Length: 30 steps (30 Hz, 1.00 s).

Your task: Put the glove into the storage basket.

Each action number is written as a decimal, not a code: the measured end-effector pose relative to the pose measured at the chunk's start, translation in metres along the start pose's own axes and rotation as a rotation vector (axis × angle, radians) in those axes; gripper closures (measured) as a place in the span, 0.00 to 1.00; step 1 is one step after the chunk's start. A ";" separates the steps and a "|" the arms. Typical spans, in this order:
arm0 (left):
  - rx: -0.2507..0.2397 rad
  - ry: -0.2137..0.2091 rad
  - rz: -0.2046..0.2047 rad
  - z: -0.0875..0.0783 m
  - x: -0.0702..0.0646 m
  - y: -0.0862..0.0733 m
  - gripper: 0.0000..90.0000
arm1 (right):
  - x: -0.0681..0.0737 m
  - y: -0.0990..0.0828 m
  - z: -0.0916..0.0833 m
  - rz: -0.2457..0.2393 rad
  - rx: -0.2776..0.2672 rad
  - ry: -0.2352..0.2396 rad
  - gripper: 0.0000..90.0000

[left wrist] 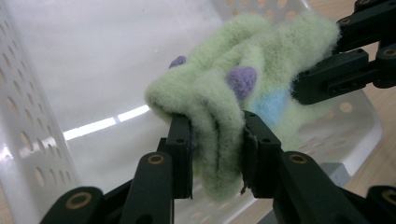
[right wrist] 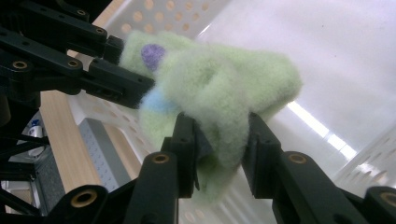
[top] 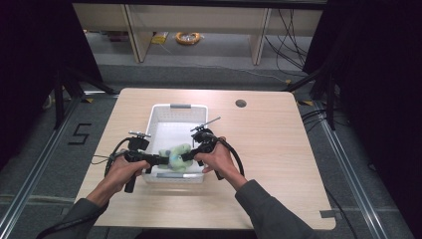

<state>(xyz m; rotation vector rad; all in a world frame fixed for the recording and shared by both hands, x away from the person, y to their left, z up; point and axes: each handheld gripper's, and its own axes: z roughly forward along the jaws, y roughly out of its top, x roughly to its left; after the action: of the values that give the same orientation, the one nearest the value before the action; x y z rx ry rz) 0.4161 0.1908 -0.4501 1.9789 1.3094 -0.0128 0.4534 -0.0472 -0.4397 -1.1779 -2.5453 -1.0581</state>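
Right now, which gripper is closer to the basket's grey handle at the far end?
Right. The right gripper grips the green sock from the side nearer the handle. The left gripper grips the sock from the other side, slightly farther back.

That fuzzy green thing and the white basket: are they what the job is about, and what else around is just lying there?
In the job:
- fuzzy green sock, pinched by both
- left tongs
- right tongs
- white basket, under the sock

Just lying about:
- orange cable coil on the floor
- round hole in the table
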 end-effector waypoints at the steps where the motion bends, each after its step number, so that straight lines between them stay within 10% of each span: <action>1: 0.005 0.000 0.003 0.001 0.001 0.000 0.75 | 0.000 0.000 0.001 0.000 0.004 0.001 0.77; 30: 0.052 0.042 0.010 0.015 0.005 0.002 0.66 | 0.002 0.001 0.018 -0.056 0.110 -0.079 0.70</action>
<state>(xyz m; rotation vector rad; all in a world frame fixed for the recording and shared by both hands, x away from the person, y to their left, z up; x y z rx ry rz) 0.4254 0.1859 -0.4620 2.0393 1.3389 -0.0004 0.4554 -0.0338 -0.4511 -1.1486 -2.6733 -0.8867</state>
